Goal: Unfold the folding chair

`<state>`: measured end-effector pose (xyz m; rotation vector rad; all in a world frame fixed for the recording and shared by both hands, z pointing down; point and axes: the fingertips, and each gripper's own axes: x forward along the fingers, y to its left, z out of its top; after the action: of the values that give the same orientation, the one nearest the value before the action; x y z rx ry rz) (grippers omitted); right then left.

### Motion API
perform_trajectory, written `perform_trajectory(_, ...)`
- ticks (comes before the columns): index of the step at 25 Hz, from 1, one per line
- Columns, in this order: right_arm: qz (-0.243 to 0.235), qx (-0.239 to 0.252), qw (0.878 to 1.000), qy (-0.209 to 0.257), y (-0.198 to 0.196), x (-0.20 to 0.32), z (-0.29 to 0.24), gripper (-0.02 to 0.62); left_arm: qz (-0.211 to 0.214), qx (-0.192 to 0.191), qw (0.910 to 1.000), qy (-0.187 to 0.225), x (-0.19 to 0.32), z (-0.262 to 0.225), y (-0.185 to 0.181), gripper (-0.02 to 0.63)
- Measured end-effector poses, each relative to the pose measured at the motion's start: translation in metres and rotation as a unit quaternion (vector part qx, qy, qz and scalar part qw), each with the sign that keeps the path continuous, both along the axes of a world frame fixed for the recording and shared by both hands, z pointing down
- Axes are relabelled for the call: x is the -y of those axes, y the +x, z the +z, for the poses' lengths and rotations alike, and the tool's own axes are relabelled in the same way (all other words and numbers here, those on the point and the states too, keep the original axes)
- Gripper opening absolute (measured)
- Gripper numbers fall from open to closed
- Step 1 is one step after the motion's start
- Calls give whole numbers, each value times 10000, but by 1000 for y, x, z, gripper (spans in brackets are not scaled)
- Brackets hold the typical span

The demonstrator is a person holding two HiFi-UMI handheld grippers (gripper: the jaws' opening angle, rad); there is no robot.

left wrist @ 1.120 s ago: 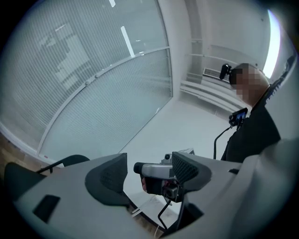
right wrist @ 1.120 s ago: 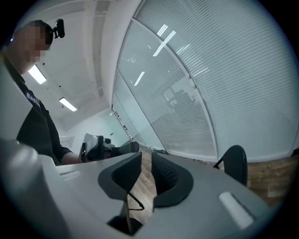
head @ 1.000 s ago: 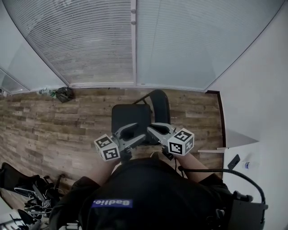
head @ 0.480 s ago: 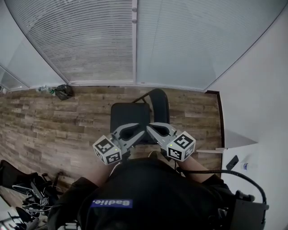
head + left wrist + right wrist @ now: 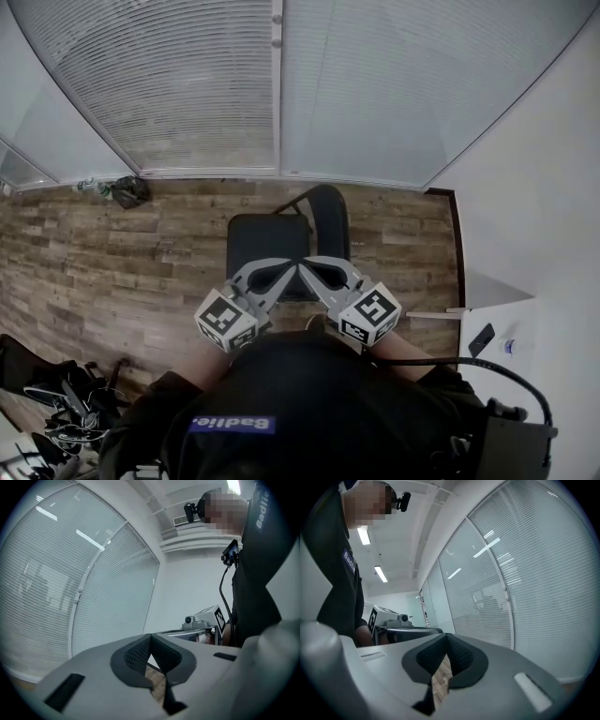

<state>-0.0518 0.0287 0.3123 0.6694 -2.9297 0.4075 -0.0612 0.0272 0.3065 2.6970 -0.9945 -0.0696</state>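
Standing on the wood floor [image 5: 112, 253] before the blinds [image 5: 187, 84], the folding chair [image 5: 267, 242] appears fully unfolded, though its near edge is covered. Fingers [image 5: 133, 653] of the left gripper [image 5: 287, 270] are pressed together with nothing between; the right gripper [image 5: 306, 267] likewise. Both tips nearly meet above the chair.

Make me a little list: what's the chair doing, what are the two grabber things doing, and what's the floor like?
chair: black, standing open on the floor
left gripper: jaws shut, holding nothing
right gripper: jaws shut, holding nothing
floor: wood planks
behind the chair: window blinds
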Motion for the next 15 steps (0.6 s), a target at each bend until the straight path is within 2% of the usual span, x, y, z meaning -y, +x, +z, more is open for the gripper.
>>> perform_trajectory(8, 173, -14, 9998, 87, 5, 0, 5, 2, -238, 28, 9997, -25, 1, 5, -4, 5)
perform_trajectory(15, 190, 19, 9998, 56, 7, 1, 6, 2, -207, 84, 9997, -50, 0, 7, -2, 5)
